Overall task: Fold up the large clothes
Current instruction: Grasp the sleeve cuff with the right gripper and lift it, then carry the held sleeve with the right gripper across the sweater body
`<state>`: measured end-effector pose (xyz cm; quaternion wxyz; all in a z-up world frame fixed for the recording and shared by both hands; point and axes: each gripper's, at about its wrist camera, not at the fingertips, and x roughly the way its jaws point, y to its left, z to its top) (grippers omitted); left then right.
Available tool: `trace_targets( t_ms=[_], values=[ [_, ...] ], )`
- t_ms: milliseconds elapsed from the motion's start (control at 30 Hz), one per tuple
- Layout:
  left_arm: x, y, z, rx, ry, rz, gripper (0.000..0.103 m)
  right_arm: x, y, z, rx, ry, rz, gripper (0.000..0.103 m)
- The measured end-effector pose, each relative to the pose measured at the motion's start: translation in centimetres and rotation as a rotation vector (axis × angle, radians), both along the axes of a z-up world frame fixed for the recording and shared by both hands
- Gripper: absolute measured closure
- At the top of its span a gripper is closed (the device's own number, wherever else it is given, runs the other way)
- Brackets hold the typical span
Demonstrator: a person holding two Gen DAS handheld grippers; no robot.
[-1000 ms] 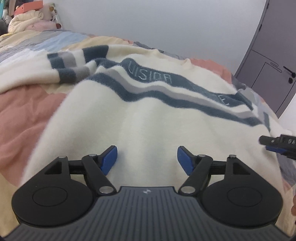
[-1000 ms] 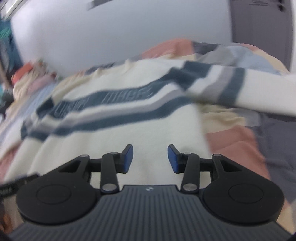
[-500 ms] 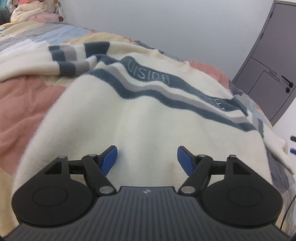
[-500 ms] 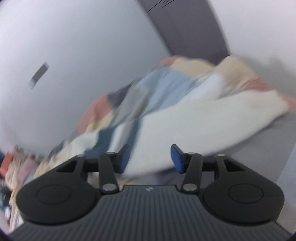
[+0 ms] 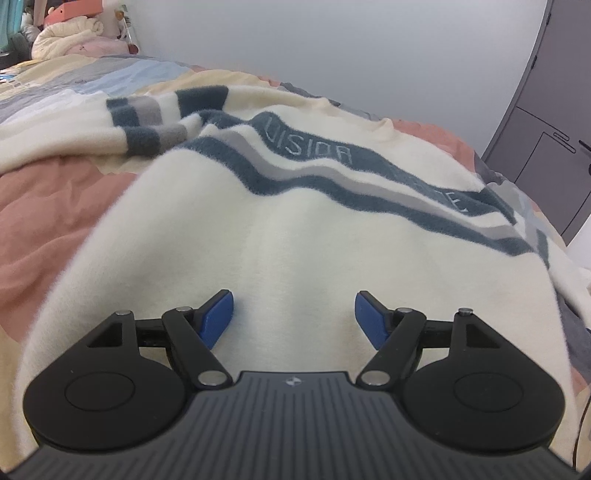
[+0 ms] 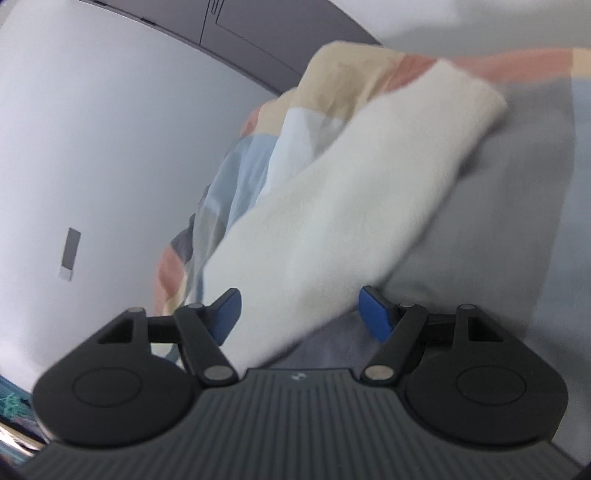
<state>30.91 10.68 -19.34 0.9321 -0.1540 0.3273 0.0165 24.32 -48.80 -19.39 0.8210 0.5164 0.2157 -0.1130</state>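
A large cream sweater (image 5: 295, 236) with dark blue and grey stripes and lettering across the chest lies spread on the bed. My left gripper (image 5: 293, 314) hovers open over its lower body, blue pads wide apart with only flat fabric beneath. One striped sleeve (image 5: 147, 118) lies folded toward the far left. In the rolled right wrist view, the other cream sleeve (image 6: 351, 206) runs from near the gripper out to its cuff. My right gripper (image 6: 299, 310) has its jaws opening, and the sleeve lies between the pads without being pinched.
The bed carries a patchwork quilt (image 5: 48, 192) of pink, yellow, blue and grey. A pile of soft toys and bedding (image 5: 70, 33) sits at the far left corner. A grey door (image 5: 554, 129) stands at the right, with a pale wall behind.
My right gripper swung away from the sweater's chest to its outstretched sleeve, rolling strongly, and its jaws widened. The left gripper stayed almost still; the right gripper left its view.
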Motion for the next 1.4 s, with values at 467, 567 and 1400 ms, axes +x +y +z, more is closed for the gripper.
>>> trace_targets(
  t_ms=[467, 567, 1400],
  values=[
    [0.5, -1.0, -0.2, 0.054, 0.006, 0.036, 0.024, 1.9, -4.6, -0.9, -0.138, -0.113, -0.177, 0.038],
    [0.7, -1.0, -0.1, 0.043, 0.013, 0.06, 0.024, 2.8, -6.9, -0.7, -0.157, -0.045, -0.232, 0.079],
    [1.8, -1.8, 0.8, 0.096, 0.102, 0.063, 0.022, 9.0, 1.0, 17.7, -0.685, -0.218, 0.071, 0.094]
  ],
)
